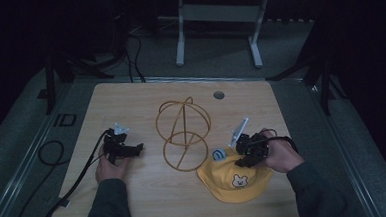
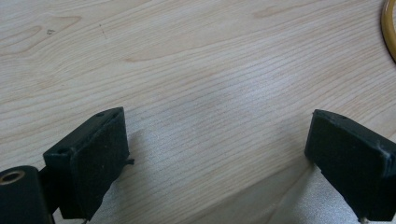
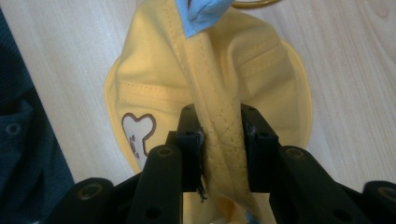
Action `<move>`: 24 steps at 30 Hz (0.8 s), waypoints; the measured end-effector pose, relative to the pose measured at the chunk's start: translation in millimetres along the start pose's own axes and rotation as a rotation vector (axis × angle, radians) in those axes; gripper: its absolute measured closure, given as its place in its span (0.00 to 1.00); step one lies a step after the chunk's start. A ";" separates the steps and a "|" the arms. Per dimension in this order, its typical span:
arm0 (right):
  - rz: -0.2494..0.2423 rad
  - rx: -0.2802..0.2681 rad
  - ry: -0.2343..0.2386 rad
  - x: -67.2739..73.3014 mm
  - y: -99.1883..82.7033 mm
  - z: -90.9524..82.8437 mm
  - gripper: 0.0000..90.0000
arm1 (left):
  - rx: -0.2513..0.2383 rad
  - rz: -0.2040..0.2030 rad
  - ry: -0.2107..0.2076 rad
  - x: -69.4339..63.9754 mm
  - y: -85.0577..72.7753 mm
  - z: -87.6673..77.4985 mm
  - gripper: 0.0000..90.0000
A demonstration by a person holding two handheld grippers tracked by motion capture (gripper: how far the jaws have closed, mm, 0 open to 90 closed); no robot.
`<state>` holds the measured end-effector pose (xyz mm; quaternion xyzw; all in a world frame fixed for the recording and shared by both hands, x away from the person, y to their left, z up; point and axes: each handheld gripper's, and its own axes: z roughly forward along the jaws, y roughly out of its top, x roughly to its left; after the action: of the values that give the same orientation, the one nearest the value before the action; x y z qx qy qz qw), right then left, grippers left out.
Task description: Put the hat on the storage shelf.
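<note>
The right gripper (image 3: 218, 135) is closed on a fold of the yellow hat (image 3: 154, 70), the quilted fabric being pinched between its two black jaws in the right gripper view, where a blue tab (image 3: 203, 11) is seen at the far end of the fold and a white bear patch (image 3: 137, 133) on the hat to the left of the jaws. From above, the right gripper (image 1: 247, 155) is held by the right hand (image 1: 282, 156) at the upper edge of the hat (image 1: 230, 179), which is lying on the wooden table (image 1: 130, 99) near its front edge, just in front of and to the right of the wire stand (image 1: 183, 134); the blue tab (image 1: 218, 154) is seen at the side of the hat nearest the stand, and the bear patch (image 1: 240, 180) is turned upward. The stand, made of golden wire rings around a slanted rod, is set near the middle of the table. The left gripper (image 1: 128, 151) is held by the left hand (image 1: 109, 165) to the left of the stand, apart from it. In the left gripper view its jaws are spread wide over bare wood with nothing between them, and a curved piece of the stand (image 2: 388, 28) is seen at the upper right edge.
</note>
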<state>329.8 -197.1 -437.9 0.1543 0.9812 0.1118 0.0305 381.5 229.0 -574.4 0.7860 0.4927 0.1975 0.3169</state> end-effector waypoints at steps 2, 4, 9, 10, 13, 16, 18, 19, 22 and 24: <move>-0.007 -0.001 0.005 -0.2 0.2 -0.7 0.83 | 0.000 0.000 0.001 0.3 0.1 -0.2 0.07; -0.018 0.003 0.005 0.5 -0.1 -1.8 0.83 | -0.001 -0.002 0.001 0.3 0.1 -0.1 0.07; -0.043 0.009 0.004 2.7 -2.1 -8.0 0.85 | 0.000 -0.002 0.001 0.2 0.1 -0.1 0.07; -0.050 0.009 0.003 2.9 -2.3 -9.2 0.85 | 0.000 0.000 0.002 0.4 0.1 -0.2 0.07; -0.071 0.014 -0.003 3.6 -2.7 -16.0 0.85 | -0.001 -0.002 0.001 0.3 0.1 -0.1 0.07; -0.071 0.005 -0.001 3.7 -3.4 -22.8 0.85 | 0.000 0.000 0.002 0.3 0.1 -0.2 0.07; -0.067 0.003 0.000 3.3 -3.8 -28.2 0.85 | 0.000 0.000 0.002 0.3 0.1 -0.2 0.07; -0.071 0.006 -0.002 2.9 -3.7 -30.6 0.85 | 0.000 0.000 0.002 0.4 0.1 -0.1 0.07; -0.079 0.013 -0.004 3.0 -2.8 -37.4 0.85 | 0.000 -0.002 0.001 0.3 0.1 -0.1 0.07; -0.086 0.013 -0.007 2.6 -2.4 -42.4 0.85 | -0.001 -0.001 0.003 0.2 0.0 -0.2 0.07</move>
<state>322.6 -207.5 -397.4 0.1127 0.9875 0.1036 0.0376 381.5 229.3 -574.3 0.7853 0.4935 0.1987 0.3167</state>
